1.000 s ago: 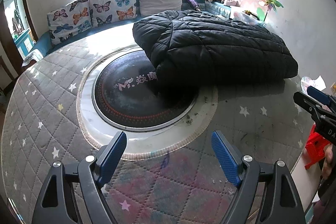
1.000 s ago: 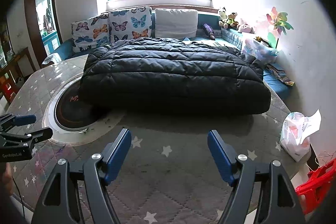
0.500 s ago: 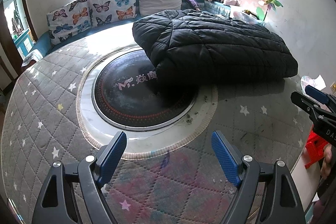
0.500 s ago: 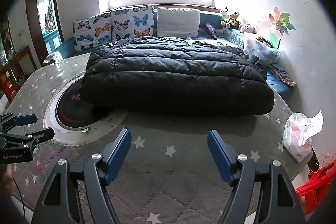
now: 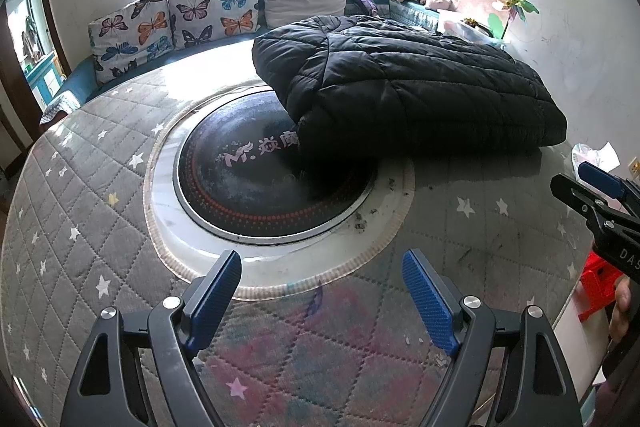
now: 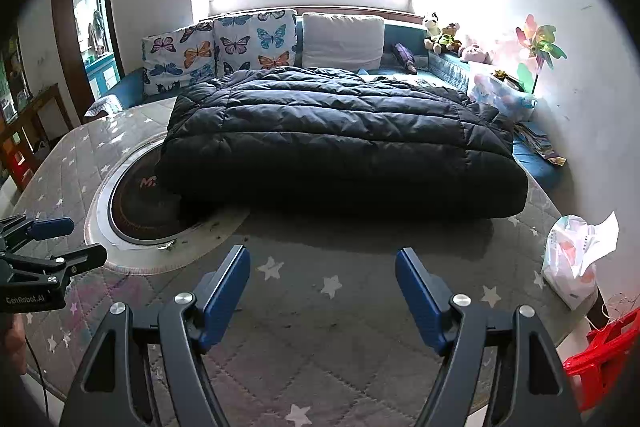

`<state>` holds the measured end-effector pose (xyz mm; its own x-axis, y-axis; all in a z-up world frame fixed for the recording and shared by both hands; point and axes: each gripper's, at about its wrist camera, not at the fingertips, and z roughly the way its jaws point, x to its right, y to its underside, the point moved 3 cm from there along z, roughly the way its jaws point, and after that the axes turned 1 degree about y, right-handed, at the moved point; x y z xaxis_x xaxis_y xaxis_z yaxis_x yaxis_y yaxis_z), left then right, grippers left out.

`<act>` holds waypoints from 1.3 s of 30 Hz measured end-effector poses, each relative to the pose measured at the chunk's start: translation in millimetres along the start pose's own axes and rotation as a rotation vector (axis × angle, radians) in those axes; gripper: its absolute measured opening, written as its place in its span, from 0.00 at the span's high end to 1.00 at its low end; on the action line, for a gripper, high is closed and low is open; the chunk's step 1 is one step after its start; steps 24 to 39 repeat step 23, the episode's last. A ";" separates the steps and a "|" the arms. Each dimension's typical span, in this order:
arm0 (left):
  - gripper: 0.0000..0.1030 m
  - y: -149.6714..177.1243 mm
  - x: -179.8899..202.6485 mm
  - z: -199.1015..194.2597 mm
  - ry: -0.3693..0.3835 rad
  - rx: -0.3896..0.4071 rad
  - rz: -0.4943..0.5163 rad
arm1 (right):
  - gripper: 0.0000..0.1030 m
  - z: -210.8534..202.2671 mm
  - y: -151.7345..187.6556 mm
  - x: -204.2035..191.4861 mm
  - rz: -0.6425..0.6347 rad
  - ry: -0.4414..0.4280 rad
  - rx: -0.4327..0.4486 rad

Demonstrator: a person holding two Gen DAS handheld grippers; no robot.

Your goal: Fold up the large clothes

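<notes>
A: The fingers of the left gripper [image 5: 322, 293] stood wide apart with nothing between them, and those of the right gripper [image 6: 323, 289] were just as wide and just as empty. Both hung over the quilted cover near the person's edge of the counter [image 6: 360, 339], well short of the black puffer coat [image 6: 340, 143].

B: Where did the coat lie?

A: On the far half of the counter, one end overlapping the dark round plate [image 5: 256, 187] set in its middle, the other end reaching toward the white bag [image 6: 572, 259] at the counter's edge. It looked already doubled into a thick slab.

B: So how should the next fold have gone?

A: My judgement: each gripper should have reached to the coat's near edge, one toward each end, and pinched through all the layers, not only the slippery shell. Lifted evenly and carried over together, the padding would fold square; a one-sided pull would likely skew it.
</notes>
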<state>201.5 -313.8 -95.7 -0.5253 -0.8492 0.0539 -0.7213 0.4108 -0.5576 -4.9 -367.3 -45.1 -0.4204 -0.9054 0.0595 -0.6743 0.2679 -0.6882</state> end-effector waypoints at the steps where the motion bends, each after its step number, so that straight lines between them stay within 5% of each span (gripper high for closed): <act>1: 0.14 0.0 0.1 0.1 0.001 0.000 0.000 | 0.20 -0.1 0.1 -0.5 -0.001 -0.001 0.000; 39: 0.14 6.5 8.9 0.0 0.014 -0.005 0.024 | 0.20 2.3 5.9 2.5 0.003 -0.010 -0.005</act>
